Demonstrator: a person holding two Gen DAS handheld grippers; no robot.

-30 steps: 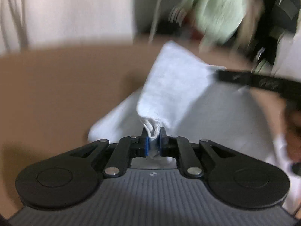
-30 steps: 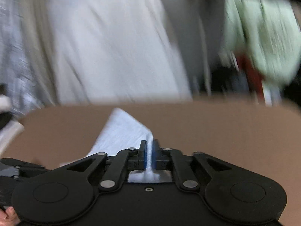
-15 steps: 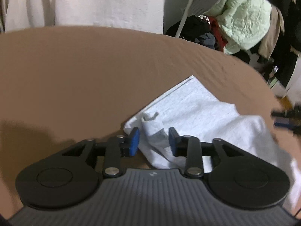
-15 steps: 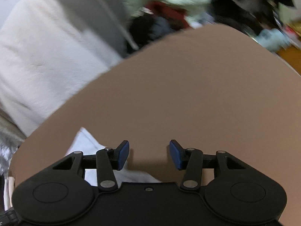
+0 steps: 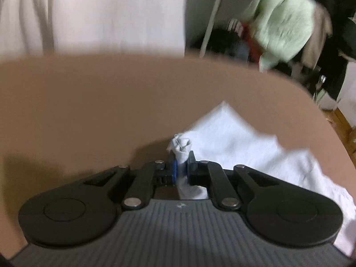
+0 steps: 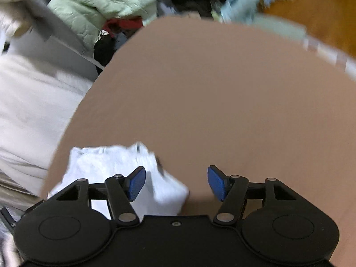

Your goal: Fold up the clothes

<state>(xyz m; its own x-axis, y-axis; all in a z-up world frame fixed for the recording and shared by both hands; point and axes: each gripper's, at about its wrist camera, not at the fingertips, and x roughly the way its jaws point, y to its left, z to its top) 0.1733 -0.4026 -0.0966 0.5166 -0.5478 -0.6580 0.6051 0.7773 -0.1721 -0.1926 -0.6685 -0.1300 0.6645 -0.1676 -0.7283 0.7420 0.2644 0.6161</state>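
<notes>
left gripper (image 5: 182, 163): clamped on bunched corner of white garment (image 5: 240, 138) | right gripper (image 6: 176, 183): wide open, empty, beside garment | advice: free corner to be pinched before lifting off brown table (image 5: 89, 102)

We see a plain brown table (image 5: 111, 93) filling most of both views, its far edge curving against a white curtain (image 5: 100, 13). Past that edge we make out a pale green quilted jacket (image 5: 284, 20) hanging over a blurred heap of dark and red clothing (image 6: 124, 24). At the right we glimpse orange wooden floor (image 6: 320, 9).
</notes>
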